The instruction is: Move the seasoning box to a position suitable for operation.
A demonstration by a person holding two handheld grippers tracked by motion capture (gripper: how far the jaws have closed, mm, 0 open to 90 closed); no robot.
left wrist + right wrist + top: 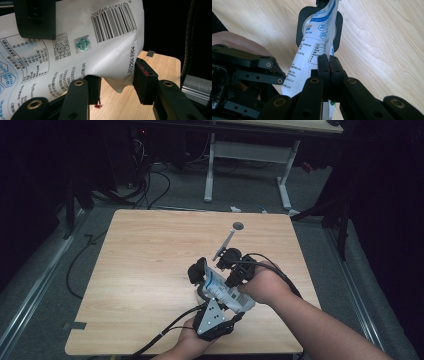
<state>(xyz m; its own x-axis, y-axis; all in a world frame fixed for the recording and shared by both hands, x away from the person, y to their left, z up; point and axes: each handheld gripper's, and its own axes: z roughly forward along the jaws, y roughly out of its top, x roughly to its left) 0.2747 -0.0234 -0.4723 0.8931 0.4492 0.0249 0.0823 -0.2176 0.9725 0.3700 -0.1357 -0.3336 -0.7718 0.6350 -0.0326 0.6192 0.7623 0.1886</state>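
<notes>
The tabletop [150,260] lies under both of your hands, with the work held above its near half. Between the grippers you have a white pouch [225,292] with blue print, lifted off the wood and spanning from one gripper to the other.

Your right gripper [328,65] has its jaws pressed together on the pouch's thin edge, which runs up and away from it. That looks like a pinch meant to keep the flat seam from slipping.

Your left gripper [117,82] stands about half apart. The pouch's lower corner hangs between the jaws, resting against the left-hand one while a gap shows at the other, so I judge it is not clamped. It reads as positioned to take a second hold opposite the first, perhaps to pull the pouch taut or tear it.

Just above the left gripper you can read a barcode [113,21], a date code "20250419C4", a QR code and a small green seal. The finer text is too small to make out.
</notes>
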